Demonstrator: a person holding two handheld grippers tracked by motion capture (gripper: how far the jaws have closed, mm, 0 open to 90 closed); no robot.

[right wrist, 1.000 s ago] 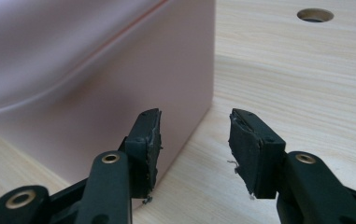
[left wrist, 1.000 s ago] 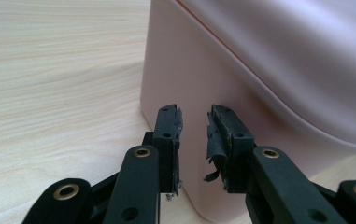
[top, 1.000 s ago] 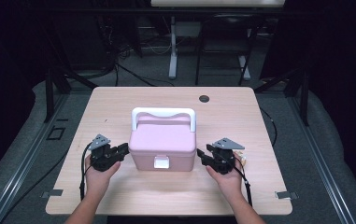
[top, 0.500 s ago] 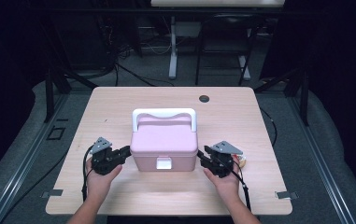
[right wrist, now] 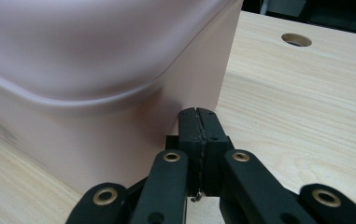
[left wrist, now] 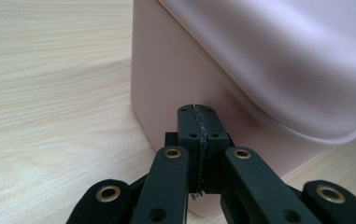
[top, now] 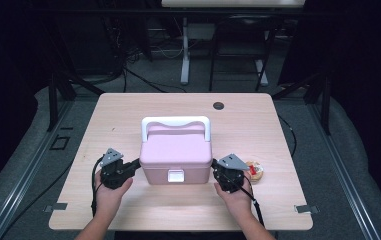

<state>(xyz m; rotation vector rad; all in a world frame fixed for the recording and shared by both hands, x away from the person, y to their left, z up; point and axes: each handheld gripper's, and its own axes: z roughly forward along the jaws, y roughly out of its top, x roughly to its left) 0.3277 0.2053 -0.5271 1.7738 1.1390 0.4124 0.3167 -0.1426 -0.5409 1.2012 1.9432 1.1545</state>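
Your pale pink plastic box (top: 176, 157) with its white carry handle (top: 176, 121) sits near the middle of the light wooden bench (top: 103, 115), its white front latch (top: 176, 175) facing you and the lid down. Your left gripper (top: 137, 163) is at the box's left side, low near the front corner, and its jaws have just been closing; in the left gripper view (left wrist: 198, 122) the two black jaws stand pressed together with nothing between them, their tips right up against the pink side wall (left wrist: 166, 79). Your right gripper (top: 214, 169) mirrors this at the box's right side; its jaws have also just been closing, and in the right gripper view (right wrist: 198, 123) they meet flat on each other, empty, with their tips at the pink wall (right wrist: 119, 121) just below the lid's overhanging edge. Whether either tip actually touches the wall cannot be told. A small round orange-and-white object (top: 254, 171) lies on the bench just beside your right hand (top: 238, 197), and a dark round cable hole (top: 218, 105) sits near the far edge, well apart from the box.
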